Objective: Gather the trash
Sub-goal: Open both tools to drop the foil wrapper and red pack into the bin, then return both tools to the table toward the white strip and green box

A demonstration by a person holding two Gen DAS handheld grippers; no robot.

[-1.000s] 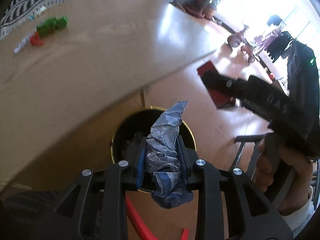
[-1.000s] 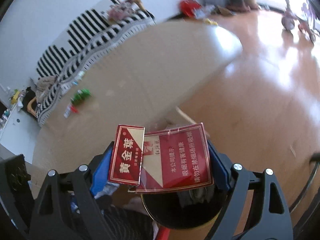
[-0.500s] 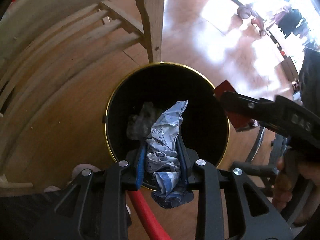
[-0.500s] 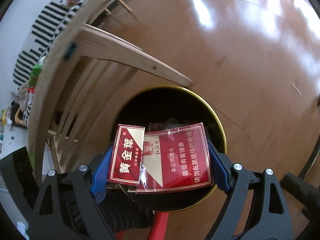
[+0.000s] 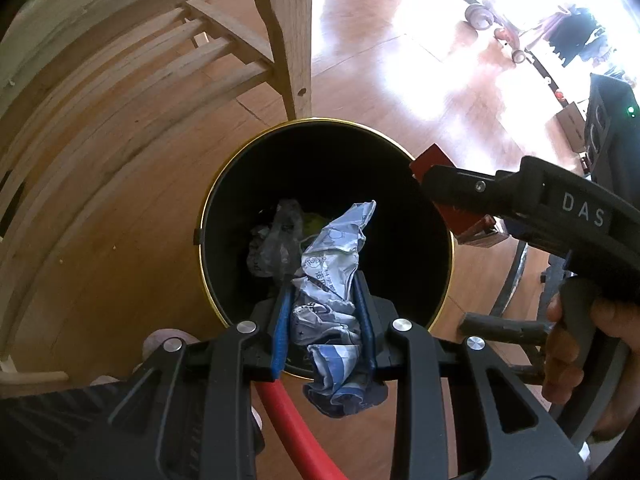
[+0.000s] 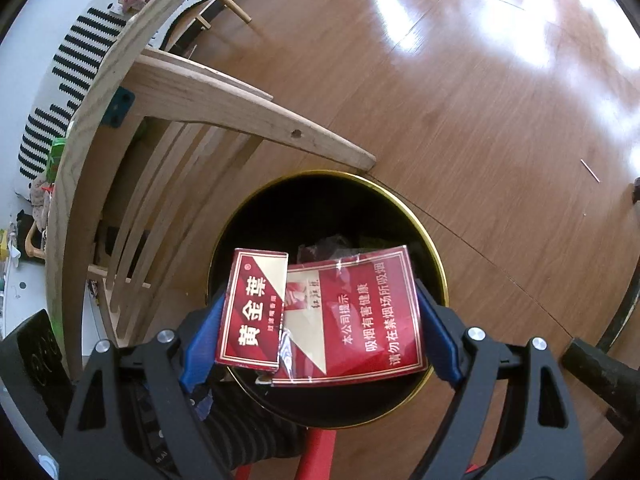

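A black trash bin with a gold rim (image 5: pixel 208 208) (image 6: pixel 434 256) stands on the wood floor by a table leg, with crumpled trash (image 5: pixel 276 240) inside. My left gripper (image 5: pixel 325 304) is shut on a crumpled blue-white wrapper (image 5: pixel 332 280) and holds it over the bin's near edge. My right gripper (image 6: pixel 320 312) is shut on a red cigarette pack (image 6: pixel 352 316) with its lid flapped open, held over the bin. The right gripper also shows in the left wrist view (image 5: pixel 452 200), at the bin's right rim.
A wooden table leg (image 5: pixel 290 36) (image 6: pixel 248 120) and slats stand just behind the bin. A red tube (image 5: pixel 292 428) runs below the grippers. A dark chair base (image 5: pixel 516 264) lies to the right. Toy tricycles (image 5: pixel 496 24) stand far off on the sunlit floor.
Both grippers have dropped from table height down to the bin and come closer over its opening. Both still hold their trash.
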